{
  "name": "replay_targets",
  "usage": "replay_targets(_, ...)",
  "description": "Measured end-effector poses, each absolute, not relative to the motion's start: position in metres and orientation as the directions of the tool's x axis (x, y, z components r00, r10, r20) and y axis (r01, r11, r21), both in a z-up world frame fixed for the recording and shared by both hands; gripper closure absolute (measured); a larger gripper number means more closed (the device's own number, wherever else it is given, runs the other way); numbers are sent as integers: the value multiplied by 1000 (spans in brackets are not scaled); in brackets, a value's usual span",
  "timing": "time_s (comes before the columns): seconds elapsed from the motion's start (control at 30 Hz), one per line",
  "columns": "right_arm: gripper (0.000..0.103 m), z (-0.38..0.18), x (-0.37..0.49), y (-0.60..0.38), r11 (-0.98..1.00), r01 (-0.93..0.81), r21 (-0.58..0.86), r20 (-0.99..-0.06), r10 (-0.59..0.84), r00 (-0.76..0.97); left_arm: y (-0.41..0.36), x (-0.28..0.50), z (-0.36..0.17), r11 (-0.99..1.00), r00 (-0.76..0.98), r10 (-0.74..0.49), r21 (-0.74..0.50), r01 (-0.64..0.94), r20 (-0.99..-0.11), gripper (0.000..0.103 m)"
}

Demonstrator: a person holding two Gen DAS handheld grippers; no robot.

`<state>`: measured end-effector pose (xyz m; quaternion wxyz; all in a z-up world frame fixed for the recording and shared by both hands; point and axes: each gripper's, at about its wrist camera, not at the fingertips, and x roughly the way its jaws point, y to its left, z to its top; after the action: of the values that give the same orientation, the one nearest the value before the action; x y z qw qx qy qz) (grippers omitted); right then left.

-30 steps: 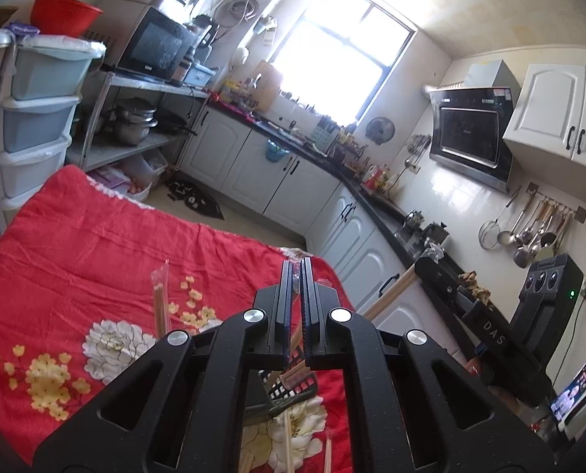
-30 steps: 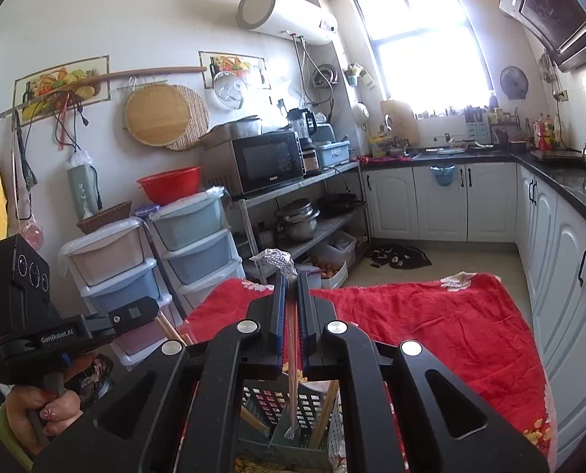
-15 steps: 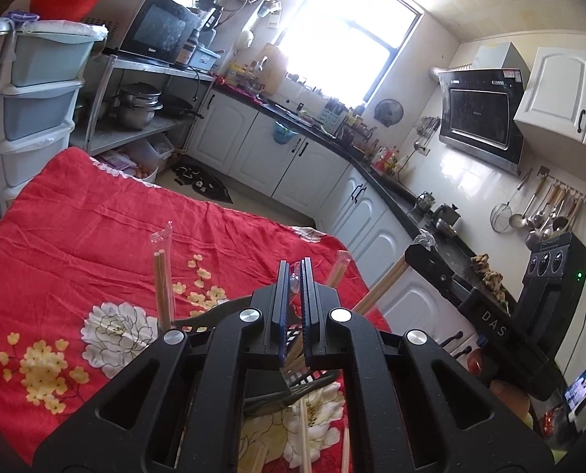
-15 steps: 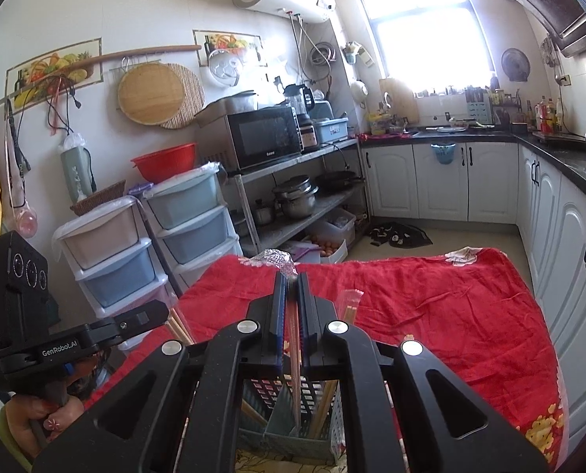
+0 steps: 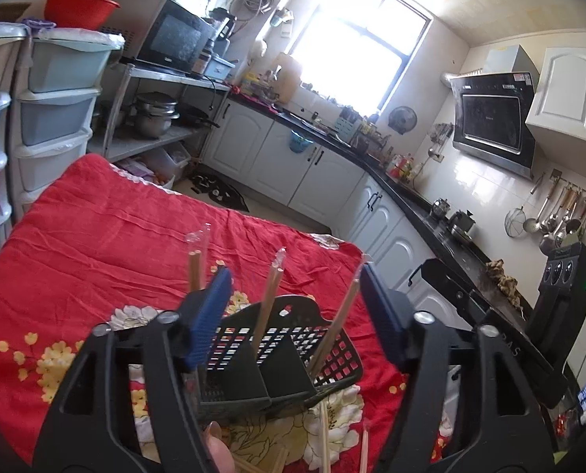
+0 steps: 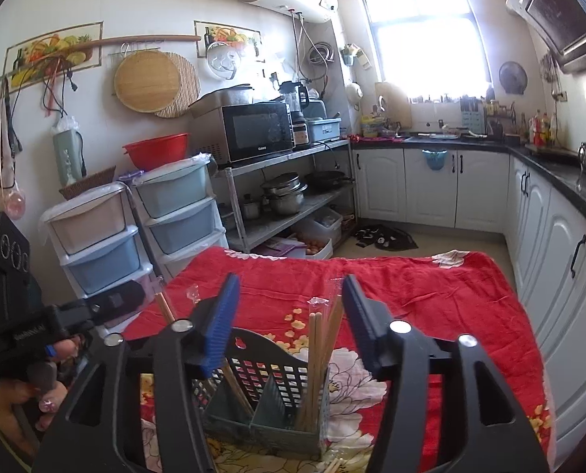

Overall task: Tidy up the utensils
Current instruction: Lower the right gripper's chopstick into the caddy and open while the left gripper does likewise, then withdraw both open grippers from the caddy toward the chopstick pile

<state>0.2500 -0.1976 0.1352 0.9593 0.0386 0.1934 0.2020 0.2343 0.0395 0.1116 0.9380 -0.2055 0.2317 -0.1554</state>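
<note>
Both tools [image 5: 294, 282] [image 6: 289, 289] have just spread, releasing chopsticks [image 6: 316, 351] into the basket [image 5: 277, 354]; only the right view shows a hand [image 6: 25, 398].

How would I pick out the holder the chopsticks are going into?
Find the table under the red flowered cloth. Near its front edge, between the open blue-padded grippers, stands a dark plastic caddy. Its lattice walls, inner dividers and upright wrapped chopsticks set it apart from loose chopsticks lying flat beside it.

Blown-out window [image 5: 356, 35] glare — fisheye-warped edges

Your red floral-patterned cloth [image 5: 95, 244], dark grid-perforated caddy [image 6: 269, 370], tan wooden chopsticks [image 6: 315, 351], blue gripper pads [image 5: 210, 311], black gripper bodies
</note>
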Motion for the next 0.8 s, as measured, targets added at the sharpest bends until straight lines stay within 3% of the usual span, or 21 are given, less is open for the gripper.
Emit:
replay_targets(0.13, 43, 135, 246, -197, 919, -371, 134, -351, 394, 849, 44, 226, 116, 876, 862, -364, -445, 187, -353, 20)
replay_targets(0.27, 41, 134, 242, -198, 919, -372, 129, -353, 393, 849, 48, 218, 121, 879, 875, -348, -441, 179, -337, 11)
replay_targets(0.5, 33, 132, 232, -197, 921, -372, 113, -354, 387, 851, 48, 208, 123, 894, 882, -325, -414, 170, -341, 11)
replay_targets(0.8, 33, 128, 217, -198, 919, -381, 105, -358, 392, 847, 54, 194, 115, 897, 885, -309, -415, 150, -349, 11)
